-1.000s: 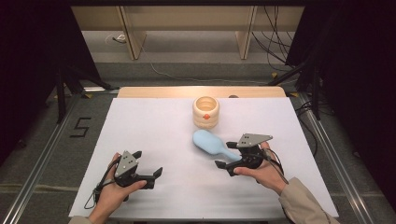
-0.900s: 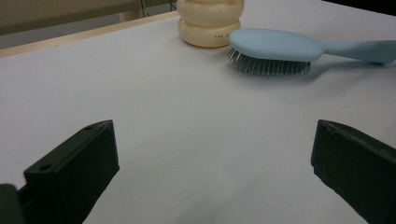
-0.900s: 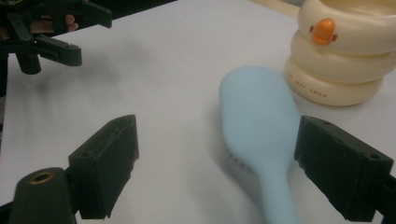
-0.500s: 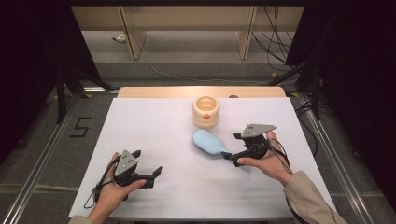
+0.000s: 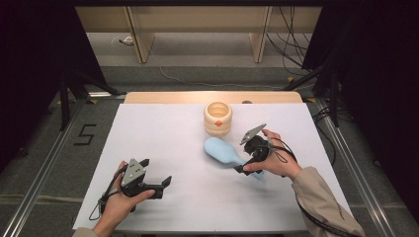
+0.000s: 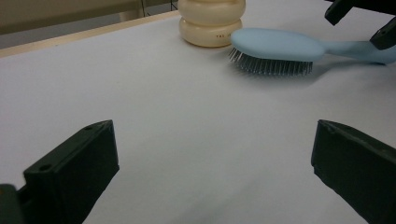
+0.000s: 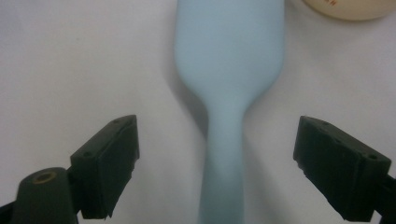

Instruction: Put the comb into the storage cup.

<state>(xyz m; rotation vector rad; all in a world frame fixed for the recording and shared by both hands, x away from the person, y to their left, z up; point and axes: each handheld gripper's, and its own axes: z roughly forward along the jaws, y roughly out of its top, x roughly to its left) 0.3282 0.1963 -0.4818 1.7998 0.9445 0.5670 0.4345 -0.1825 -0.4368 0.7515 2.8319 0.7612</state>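
While right claw tilts: now over brush handle, raised since earlier
Right claw (image 5: 247, 165): jaws wide, straddling handle
Hairbrush (image 5: 221, 150): tabletop centre, 6 o'clock of cup (image 5: 218, 118)
Left claw (image 5: 160, 185): spread, idle
Meaning: grasp imminent

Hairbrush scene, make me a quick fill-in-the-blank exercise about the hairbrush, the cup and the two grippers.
1. The hairbrush is light ____ in colour.
2. The right gripper hangs over the brush's ____, jaws open on either side of it.
3. The brush lies with its bristles facing ____.
4. The cream cup stands just beyond the brush's head, while the left gripper is open and holds ____.

Missing words: blue; handle; down; nothing
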